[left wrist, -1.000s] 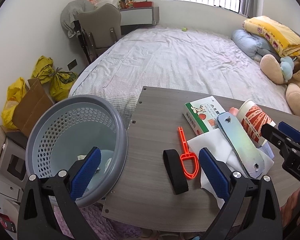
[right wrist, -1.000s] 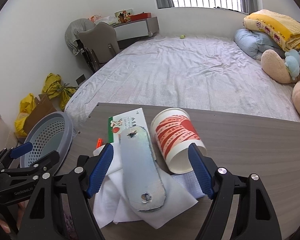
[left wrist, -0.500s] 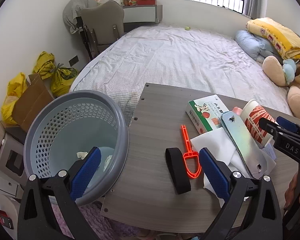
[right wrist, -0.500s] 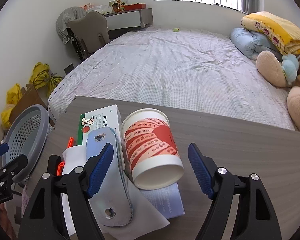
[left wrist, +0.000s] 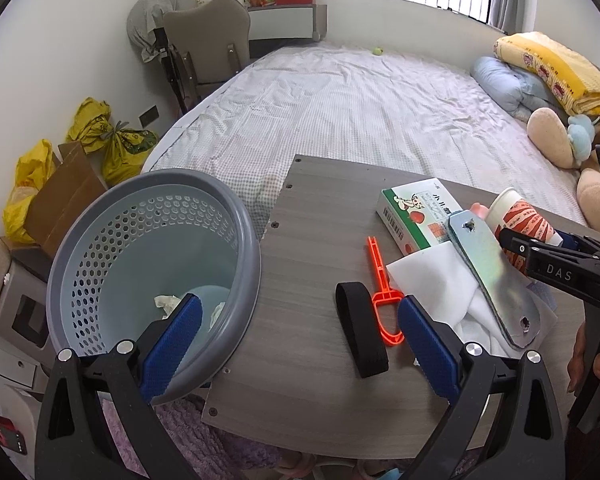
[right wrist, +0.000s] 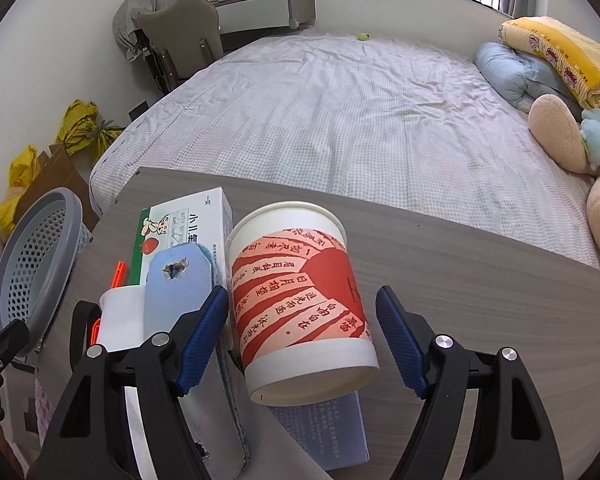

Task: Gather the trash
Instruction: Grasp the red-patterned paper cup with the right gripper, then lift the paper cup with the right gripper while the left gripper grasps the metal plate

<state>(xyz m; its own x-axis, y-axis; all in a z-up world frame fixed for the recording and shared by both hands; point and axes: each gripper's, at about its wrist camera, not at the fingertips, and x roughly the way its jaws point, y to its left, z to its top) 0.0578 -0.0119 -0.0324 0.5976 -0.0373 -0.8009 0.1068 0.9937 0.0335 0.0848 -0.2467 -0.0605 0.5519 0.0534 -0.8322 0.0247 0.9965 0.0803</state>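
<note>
Bedroom, grey board table (left wrist: 312, 216) at foot of bed, perforated basket (left wrist: 148, 280) at its left edge. Paper cup (right wrist: 300, 312) on its side between spread jaws of right gripper (right wrist: 302, 340), untouched, long axis along the fingers; left gripper (left wrist: 296, 340) likewise spread, empty, farther off. Black strap (left wrist: 360, 332) plain only in left view.

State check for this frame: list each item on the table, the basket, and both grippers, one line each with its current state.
paper cup: lying on its side, between the right gripper's pads, not yet pinched
right gripper: open, straddling the cup
left gripper: open, empty
basket: tilted, some crumpled paper inside
green-and-white box: flat, closed
metal plate: resting on the white cloth
orange clip: flat
black strap: flat, looped
</note>
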